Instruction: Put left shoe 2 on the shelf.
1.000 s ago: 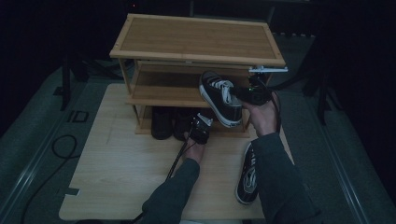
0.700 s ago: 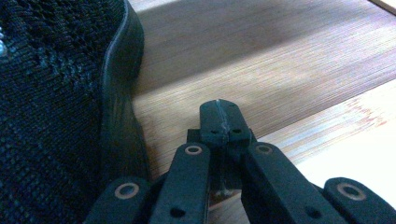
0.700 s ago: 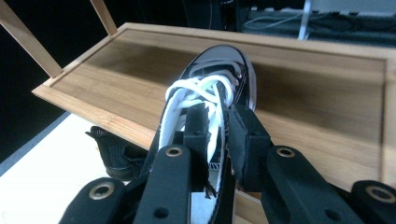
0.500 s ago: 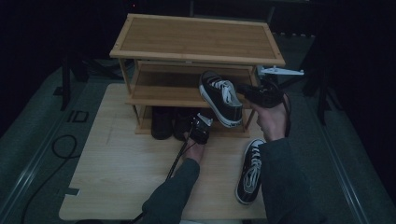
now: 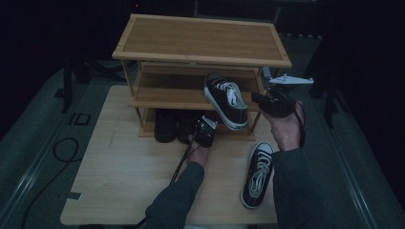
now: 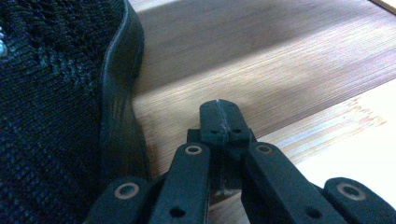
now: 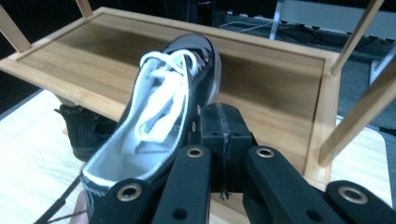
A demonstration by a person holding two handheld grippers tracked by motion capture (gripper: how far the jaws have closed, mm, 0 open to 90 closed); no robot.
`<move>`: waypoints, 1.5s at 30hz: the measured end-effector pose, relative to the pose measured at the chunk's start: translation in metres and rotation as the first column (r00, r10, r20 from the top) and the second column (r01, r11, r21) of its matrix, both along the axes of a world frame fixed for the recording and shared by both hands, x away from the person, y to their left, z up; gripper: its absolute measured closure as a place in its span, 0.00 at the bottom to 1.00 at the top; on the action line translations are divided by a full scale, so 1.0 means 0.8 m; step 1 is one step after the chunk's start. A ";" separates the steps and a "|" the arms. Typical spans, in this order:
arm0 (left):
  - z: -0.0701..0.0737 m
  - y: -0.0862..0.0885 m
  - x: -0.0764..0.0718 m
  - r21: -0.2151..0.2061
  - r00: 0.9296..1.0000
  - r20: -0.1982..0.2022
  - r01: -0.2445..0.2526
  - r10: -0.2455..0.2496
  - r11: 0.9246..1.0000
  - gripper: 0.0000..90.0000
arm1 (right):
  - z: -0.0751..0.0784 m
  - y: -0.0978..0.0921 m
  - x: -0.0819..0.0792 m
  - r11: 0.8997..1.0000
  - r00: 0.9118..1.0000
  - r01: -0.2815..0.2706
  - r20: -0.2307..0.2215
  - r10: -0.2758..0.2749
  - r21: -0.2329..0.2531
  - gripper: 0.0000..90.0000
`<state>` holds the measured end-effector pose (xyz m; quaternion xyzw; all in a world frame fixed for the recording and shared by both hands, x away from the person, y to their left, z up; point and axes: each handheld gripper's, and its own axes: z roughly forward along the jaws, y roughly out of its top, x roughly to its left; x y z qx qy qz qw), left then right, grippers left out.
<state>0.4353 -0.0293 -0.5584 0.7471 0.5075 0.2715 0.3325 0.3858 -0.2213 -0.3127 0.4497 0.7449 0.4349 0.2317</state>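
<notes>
Right gripper (image 7: pixel 219 140): jaws are seen pressed together in the right gripper view; the black sneaker's collar edge lies against their left side, so a pinch on the collar is judged likely but the contact itself is hidden.
Right gripper, position (image 5: pixel 267 101): held in the air at the rack's front right post, level with the middle shelf.
Sneaker (image 5: pixel 226 99): carried toe-first toward the rack (image 5: pixel 200 59), its toe over the middle shelf (image 5: pixel 162 98), its heel hanging out past the shelf's front edge, sole tilted. A heel-end hold is judged to let the toe be fed between the posts first.
Sneaker, interior (image 7: pixel 159 116): white laces and pale lining are visible, opening turned upward, so an upright landing on the shelf is judged intended.
Left gripper (image 6: pixel 219 122): jaws closed on each other, nothing between them.
Left gripper, position (image 5: pixel 205 132): rested low in front of the rack's bottom tier, just beside a dark knit shoe (image 6: pixel 51 116); judged parked out of the lifted sneaker's way.
Dark shoes (image 5: pixel 167 125): stored under the middle shelf, which leaves the shelf above as open space.
Second sneaker (image 5: pixel 257 174): laid on the wooden board (image 5: pixel 119 181) in front of the rack, right of centre, toe toward the rack; judged waiting as the mate.
Step in hand: sneaker not yet set down.
</notes>
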 end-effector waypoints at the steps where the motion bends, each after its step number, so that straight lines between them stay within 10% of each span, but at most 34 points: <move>1: 0.000 0.000 0.000 -0.001 1.000 0.000 0.000 0.000 1.000 1.00 | -0.002 -0.002 -0.001 1.000 1.000 0.001 -0.002 -0.001 -0.005 1.00; 28: 0.000 0.000 0.000 -0.003 1.000 -0.001 0.001 -0.001 1.000 1.00 | -0.049 0.007 -0.085 0.988 0.991 -0.131 -0.036 0.128 -0.077 1.00; 45: 0.000 -0.001 0.000 0.004 1.000 0.004 0.002 -0.002 1.000 1.00 | -0.063 0.015 -0.080 0.988 0.989 -0.135 -0.062 0.131 -0.077 1.00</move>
